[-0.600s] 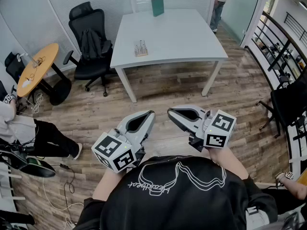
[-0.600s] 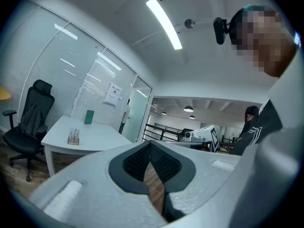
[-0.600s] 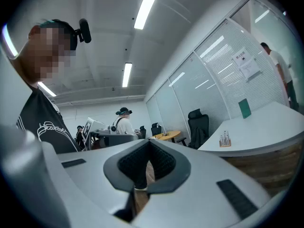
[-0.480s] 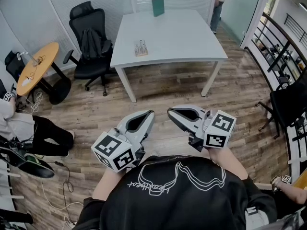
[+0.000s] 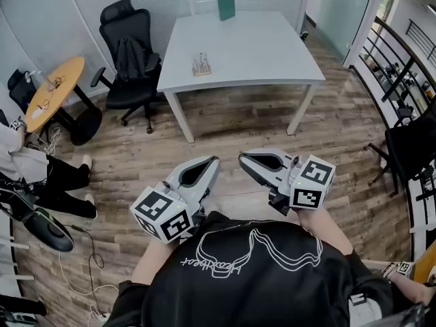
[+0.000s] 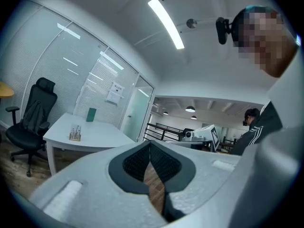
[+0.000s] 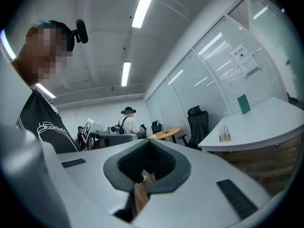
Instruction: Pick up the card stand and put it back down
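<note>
Closed and empty, the left gripper [image 5: 212, 162] and right gripper [image 5: 244, 159] hang well short of the small wooden card stand [image 5: 200, 67] on the white surface [image 5: 259, 46] ahead.

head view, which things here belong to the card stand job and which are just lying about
For the job: card stand, white table under it, left gripper and right gripper, both shut and empty.
Lying about: green board, black office chair, round wooden table.

Nothing legible. Near, black shirt [image 5: 253, 281]: white script line, upside down, unreadable. Far, wall notice [image 6: 114, 93]: print too small to read.
</note>
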A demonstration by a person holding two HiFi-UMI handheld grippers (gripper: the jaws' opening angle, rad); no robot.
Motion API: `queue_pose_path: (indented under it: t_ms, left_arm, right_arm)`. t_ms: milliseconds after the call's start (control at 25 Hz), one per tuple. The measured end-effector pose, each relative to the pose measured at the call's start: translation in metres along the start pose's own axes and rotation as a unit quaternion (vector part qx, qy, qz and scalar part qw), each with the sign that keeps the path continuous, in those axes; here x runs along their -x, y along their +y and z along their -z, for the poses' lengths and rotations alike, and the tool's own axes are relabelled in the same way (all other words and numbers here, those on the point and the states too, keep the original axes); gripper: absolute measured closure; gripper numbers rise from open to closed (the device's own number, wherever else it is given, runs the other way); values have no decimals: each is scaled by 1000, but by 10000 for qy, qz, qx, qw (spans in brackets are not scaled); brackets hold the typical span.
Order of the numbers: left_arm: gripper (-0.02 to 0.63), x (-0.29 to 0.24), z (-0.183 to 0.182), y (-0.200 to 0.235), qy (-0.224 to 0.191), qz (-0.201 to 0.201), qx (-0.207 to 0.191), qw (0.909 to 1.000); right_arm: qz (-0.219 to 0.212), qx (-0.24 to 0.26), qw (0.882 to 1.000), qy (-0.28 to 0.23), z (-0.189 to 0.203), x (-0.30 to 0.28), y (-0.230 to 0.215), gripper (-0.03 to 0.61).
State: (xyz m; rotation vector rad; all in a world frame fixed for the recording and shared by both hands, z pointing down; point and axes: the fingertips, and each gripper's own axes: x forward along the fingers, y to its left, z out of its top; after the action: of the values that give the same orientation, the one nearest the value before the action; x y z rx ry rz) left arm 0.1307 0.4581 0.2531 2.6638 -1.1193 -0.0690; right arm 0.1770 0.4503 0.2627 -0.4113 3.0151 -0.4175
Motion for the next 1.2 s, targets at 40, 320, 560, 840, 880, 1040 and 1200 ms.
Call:
queue_pose_path:
  t_ms: [40,320,560,840,880,1040,1200]
  left_arm:
    - [600,-2,2,3,3,6,29,10000]
    - [600,-17,15,37,72,43,168,9998]
    - [600,-39,8,91,134,85,272,9995]
    - [600,-72,-12,183,393,208,482,9978]
    - [600,-78,-18,199,409,227,479,9978]
    - [600,-101,-37,265,561,271,484,9969]
    - [600,-118,-54,328,629,348,564,9958]
  right_arm:
    - [13,-40,10000,-12,1,0,-3,571]
    - [126,-173,9997,-66,10,-15,-38,569]
    - [225,-291,9993,-24,8,-48,-85,570]
    - [443,-564,9974,-37,-10,-113,-157,571]
    - [470,-574,9972,-47,-16,-125,-170,571]
    - [687,-627,9956,-138,-37,-170,-220,570]
    - [883,-681,9935,-204,-52,-213,-264,569]
